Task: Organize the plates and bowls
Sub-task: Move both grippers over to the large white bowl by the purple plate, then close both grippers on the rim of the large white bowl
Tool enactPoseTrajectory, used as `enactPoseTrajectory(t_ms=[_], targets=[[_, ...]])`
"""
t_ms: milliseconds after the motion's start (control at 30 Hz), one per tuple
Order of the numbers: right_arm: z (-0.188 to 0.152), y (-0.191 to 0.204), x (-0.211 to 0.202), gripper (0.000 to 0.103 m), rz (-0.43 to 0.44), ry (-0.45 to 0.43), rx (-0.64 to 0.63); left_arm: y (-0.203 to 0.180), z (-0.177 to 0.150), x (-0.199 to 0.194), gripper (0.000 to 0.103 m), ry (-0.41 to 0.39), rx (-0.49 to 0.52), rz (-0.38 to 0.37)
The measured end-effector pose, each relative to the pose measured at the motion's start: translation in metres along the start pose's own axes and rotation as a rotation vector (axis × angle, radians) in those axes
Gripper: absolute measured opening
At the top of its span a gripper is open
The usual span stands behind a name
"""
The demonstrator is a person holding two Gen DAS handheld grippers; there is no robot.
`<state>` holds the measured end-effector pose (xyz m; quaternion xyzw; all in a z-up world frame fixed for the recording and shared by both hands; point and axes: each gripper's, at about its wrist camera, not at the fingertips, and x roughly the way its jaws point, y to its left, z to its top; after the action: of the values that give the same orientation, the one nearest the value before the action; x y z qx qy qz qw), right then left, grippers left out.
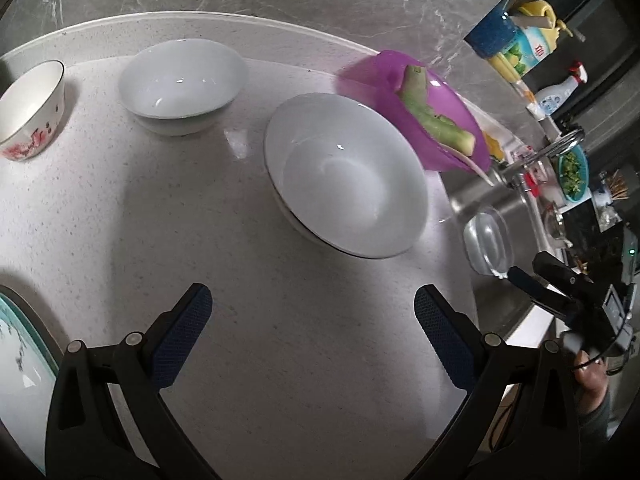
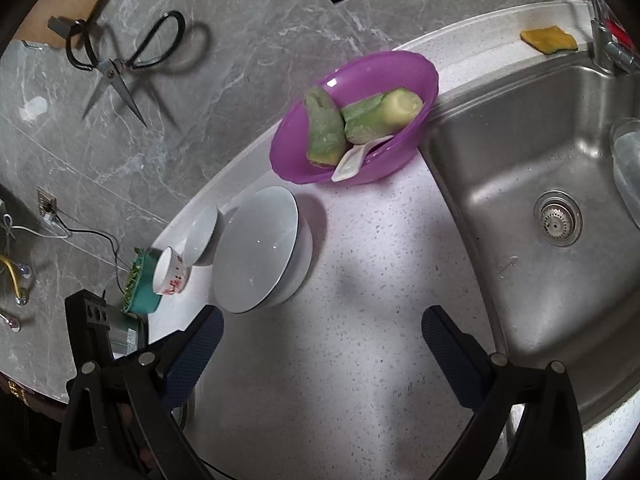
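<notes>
A large white bowl [image 1: 346,174] sits on the speckled counter [image 1: 280,340], just ahead of my open, empty left gripper [image 1: 312,312]. A smaller white bowl [image 1: 182,84] stands behind it to the left, and a small floral bowl [image 1: 30,110] at far left. A plate with a teal rim [image 1: 20,356] shows at the lower left edge. In the right wrist view, the large white bowl [image 2: 262,250], small white bowl [image 2: 202,236] and floral bowl [image 2: 171,272] lie ahead-left of my open, empty right gripper [image 2: 322,332].
A purple bowl [image 2: 354,118] with green vegetable pieces and a white spoon sits by the steel sink [image 2: 540,208]. Scissors [image 2: 120,64] hang on the marble wall. A teal dish of greens [image 2: 140,284] stands by the floral bowl. Bottles [image 1: 524,48] stand beyond the sink.
</notes>
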<state>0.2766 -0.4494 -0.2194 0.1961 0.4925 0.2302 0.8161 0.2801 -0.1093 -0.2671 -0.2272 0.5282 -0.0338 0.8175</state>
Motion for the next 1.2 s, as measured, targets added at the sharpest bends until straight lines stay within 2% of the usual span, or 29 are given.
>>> enactPoseTrajectory(t_ms=[400, 533, 633, 733, 767, 1033, 1200], targets=[[0.011, 0.035, 0.032, 0.093, -0.046, 0.055, -0.067, -0.01, 0.038, 0.032, 0.101, -0.016, 0.048, 0.041], [0.024, 0.045, 0.048, 0.079, -0.08, 0.063, -0.084, -0.011, 0.055, 0.046, 0.1, -0.014, 0.056, 0.043], [0.03, 0.052, 0.065, 0.072, -0.105, 0.085, -0.086, -0.009, 0.062, 0.057, 0.091, 0.006, 0.042, 0.035], [0.033, 0.054, 0.079, 0.071, -0.123, 0.109, -0.084, -0.007, 0.065, 0.072, 0.076, 0.035, 0.028, 0.028], [0.034, 0.054, 0.084, 0.071, -0.129, 0.118, -0.081, -0.006, 0.064, 0.075, 0.075, 0.039, 0.026, 0.027], [0.048, 0.054, 0.109, 0.07, -0.181, 0.135, -0.101, -0.004, 0.079, 0.099, 0.075, 0.031, 0.012, 0.032], [0.056, 0.059, 0.126, 0.056, -0.212, 0.155, -0.138, -0.006, 0.09, 0.109, 0.075, 0.027, 0.011, 0.053]])
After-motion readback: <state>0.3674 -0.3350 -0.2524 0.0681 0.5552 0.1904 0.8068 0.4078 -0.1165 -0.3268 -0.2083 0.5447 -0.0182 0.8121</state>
